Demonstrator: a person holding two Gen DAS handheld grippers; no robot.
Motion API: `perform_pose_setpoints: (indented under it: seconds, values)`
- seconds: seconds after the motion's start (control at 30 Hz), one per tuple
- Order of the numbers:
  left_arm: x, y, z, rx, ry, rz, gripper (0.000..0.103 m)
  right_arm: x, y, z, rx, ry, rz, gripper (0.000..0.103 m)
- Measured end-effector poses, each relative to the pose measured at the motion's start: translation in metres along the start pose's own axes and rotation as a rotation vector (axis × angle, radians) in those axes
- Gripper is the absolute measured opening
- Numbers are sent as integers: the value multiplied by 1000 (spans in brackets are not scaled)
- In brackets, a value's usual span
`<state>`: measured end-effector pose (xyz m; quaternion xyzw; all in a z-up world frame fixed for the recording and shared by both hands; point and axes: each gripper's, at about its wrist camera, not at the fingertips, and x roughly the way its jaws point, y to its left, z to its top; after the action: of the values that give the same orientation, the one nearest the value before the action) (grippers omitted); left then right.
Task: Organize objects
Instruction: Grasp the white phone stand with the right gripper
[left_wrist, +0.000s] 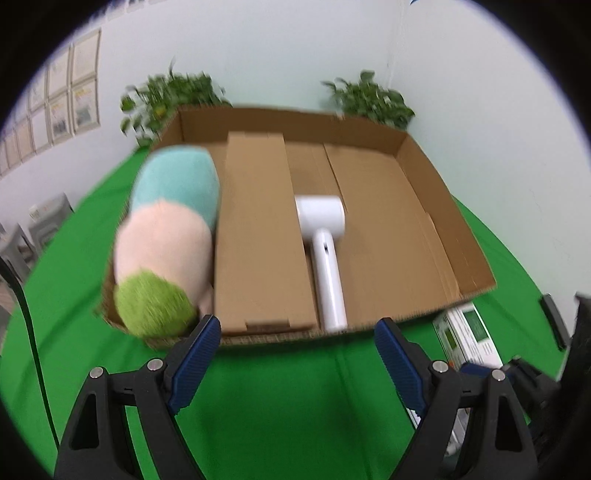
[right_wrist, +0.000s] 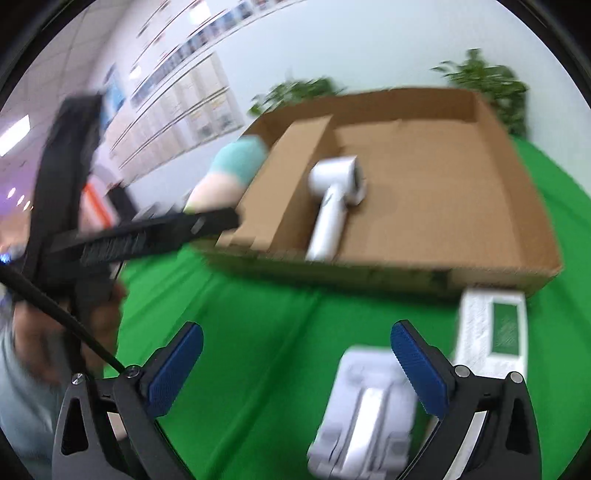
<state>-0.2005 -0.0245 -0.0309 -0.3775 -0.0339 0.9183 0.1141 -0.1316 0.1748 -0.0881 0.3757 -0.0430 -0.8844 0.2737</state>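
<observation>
The white stand (right_wrist: 364, 413) lies just below the right hand-held gripper (right_wrist: 297, 360), long axis pointing away; both hand-held grippers gape empty, the left hand-held gripper (left_wrist: 297, 339) farther off.

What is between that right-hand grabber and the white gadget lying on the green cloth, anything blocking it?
Nothing visible. The right gripper is open, and the white gadget lies on the green cloth just below its fingers, with only bare cloth around it. The cardboard box sits farther back.
</observation>
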Motion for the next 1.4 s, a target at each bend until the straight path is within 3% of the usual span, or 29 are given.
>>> perform_pose_setpoints:
  seconds: [0.1,0.43,0.63,0.73,0.77,0.8,0.83,0.93,1.03,1.4]
  values:
    - [10,-1,-10,-9,46,-39,86,9,0,-16,4,45,-1,102]
    - [20,-8,-27,-2,93,-83,86,2,-40,-35,-31,111,-272,98]
    - [24,-9,-33,-12,114,-115,86,-3,-31,-43,-25,136,-243,99]
    - [24,-10,-37,-20,124,-139,86,11,-15,-49,-65,170,-277,100]
    - [23,-11,-38,-20,123,-147,86,13,-11,-51,-85,167,-301,96]
    - [22,-12,-40,-20,121,-153,86,13,-7,-52,-106,160,-317,76]
    - [21,-12,-41,-18,120,-156,86,12,-2,-51,-112,149,-323,69]
    - [19,-14,-44,-16,124,-166,86,14,2,-49,-93,155,-342,69]
    - [19,-14,-47,-38,138,-194,85,15,5,-48,-69,161,-314,69]
    - [29,-15,-80,-148,248,-356,81,18,6,-44,107,163,-81,68]
